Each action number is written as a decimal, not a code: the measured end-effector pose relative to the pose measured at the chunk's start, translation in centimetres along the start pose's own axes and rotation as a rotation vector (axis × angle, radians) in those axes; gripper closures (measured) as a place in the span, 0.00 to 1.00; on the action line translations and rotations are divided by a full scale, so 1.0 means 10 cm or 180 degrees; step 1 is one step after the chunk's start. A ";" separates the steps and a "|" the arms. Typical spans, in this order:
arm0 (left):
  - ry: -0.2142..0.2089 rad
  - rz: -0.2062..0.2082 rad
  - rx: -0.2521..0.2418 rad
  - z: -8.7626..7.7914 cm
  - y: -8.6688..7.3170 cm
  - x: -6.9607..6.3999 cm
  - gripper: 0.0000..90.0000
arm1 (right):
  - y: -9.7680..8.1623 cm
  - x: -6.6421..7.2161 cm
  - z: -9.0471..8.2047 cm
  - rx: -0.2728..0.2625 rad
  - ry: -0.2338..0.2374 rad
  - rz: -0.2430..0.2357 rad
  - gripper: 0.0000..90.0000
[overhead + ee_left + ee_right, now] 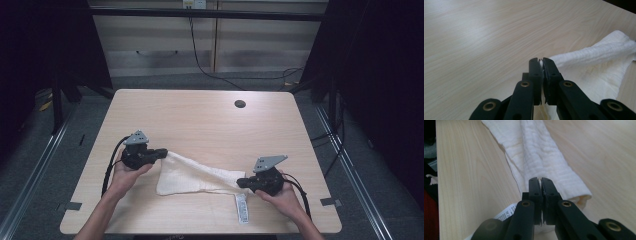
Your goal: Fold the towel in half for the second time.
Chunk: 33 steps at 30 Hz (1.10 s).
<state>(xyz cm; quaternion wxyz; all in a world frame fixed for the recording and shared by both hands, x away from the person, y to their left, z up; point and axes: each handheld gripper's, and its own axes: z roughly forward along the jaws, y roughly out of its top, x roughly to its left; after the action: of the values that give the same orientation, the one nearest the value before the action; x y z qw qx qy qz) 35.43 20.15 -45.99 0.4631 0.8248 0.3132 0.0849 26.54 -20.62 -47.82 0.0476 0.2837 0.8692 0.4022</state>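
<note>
A white towel (192, 176) lies bunched on the light wooden table (200, 120), stretched between my two grippers. My left gripper (164, 152) is shut on the towel's left corner; a sliver of white cloth shows between its jaws at the left gripper (540, 60), and the rest of the towel (596, 62) trails off to the right. My right gripper (241, 182) is shut on the towel's right end; in the right gripper view the gripper (540, 179) pinches the rolled towel (536, 152), which runs away from it. A white care label (241, 207) hangs from the towel near the front edge; the label (507, 213) also shows beside the right jaws.
A round cable hole (240, 104) sits in the far part of the table. Black cables trail from both grippers toward the front edge. Dark frame posts stand at both sides, and a wooden cabinet (210, 35) stands behind the table.
</note>
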 end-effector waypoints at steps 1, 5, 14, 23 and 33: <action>-0.0001 -0.0012 -0.0011 0.00 0.00 -0.01 0.96 | -0.01 0.00 0.04 0.0032 -0.0007 -0.0005 0.97; -0.0016 -0.0004 -0.0024 0.00 0.01 -0.03 0.96 | -0.05 0.00 0.17 0.0201 0.0015 -0.0013 0.97; -0.0051 0.0107 -0.0115 0.07 0.16 -0.17 0.96 | 0.01 -0.16 0.20 0.0313 -0.0103 0.0158 0.98; -0.0170 0.0405 -0.0147 0.00 0.24 -0.42 0.96 | 0.02 -0.39 0.14 0.0379 -0.0300 0.0305 0.98; -0.0241 0.0595 0.0032 -0.08 0.01 -0.62 0.96 | 0.00 -0.37 0.15 0.0325 -0.0340 0.0338 0.98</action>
<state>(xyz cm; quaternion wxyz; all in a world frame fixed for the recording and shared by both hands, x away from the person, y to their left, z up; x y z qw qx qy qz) 30.21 16.97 -44.50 0.4605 0.8553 0.2175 0.0949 30.11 -21.61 -49.35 0.0581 0.3525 0.8685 0.3436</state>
